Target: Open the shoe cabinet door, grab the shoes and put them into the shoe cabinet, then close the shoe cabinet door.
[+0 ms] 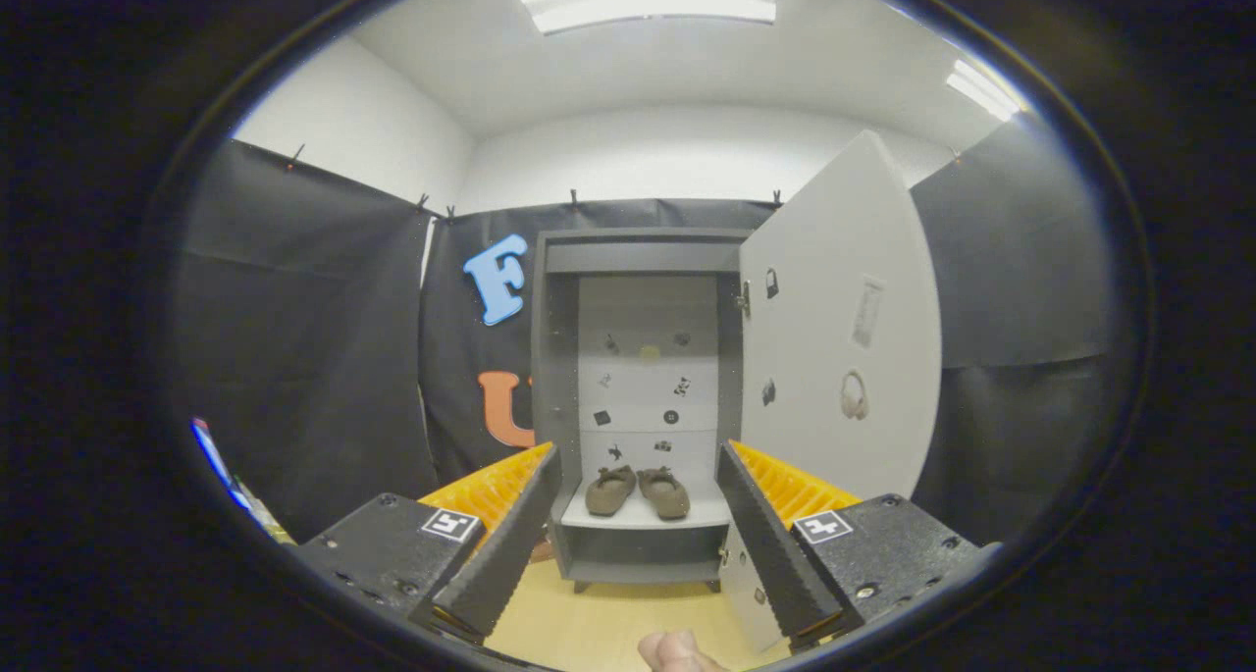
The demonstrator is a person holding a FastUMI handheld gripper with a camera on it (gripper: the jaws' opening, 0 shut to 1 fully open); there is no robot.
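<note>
- The shoe cabinet [559,378] stands on the pale wooden floor [599,623] against the black cloth wall, well beyond the gripper's fingers, and serves as the landmark for everything here.
- Its door [834,338] is swung wide on the cabinet's right side, hinged at the right edge of the opening, with the inner face turned toward the camera.
- On that inner face of the door are a few small stickers and a paper label, too small to make out.
- The pair of brown shoes [638,491] sits side by side on the cabinet's light lower shelf [643,517], toes pointing toward the back panel.
- The cabinet's back panel [648,378] is light grey and dotted with small dark stickers above the shoes.
- Below the shoe shelf the cabinet has a low open compartment, and short feet rest on the floor.
- The gripper [638,476] is held in front of the cabinet, well short of it, its two fingers spread apart with nothing between them; the cabinet opening and the shoes are seen through the gap.
- A fingertip [672,652] of the person's hand shows just below the fingers, nearer the camera than the cabinet.
</note>
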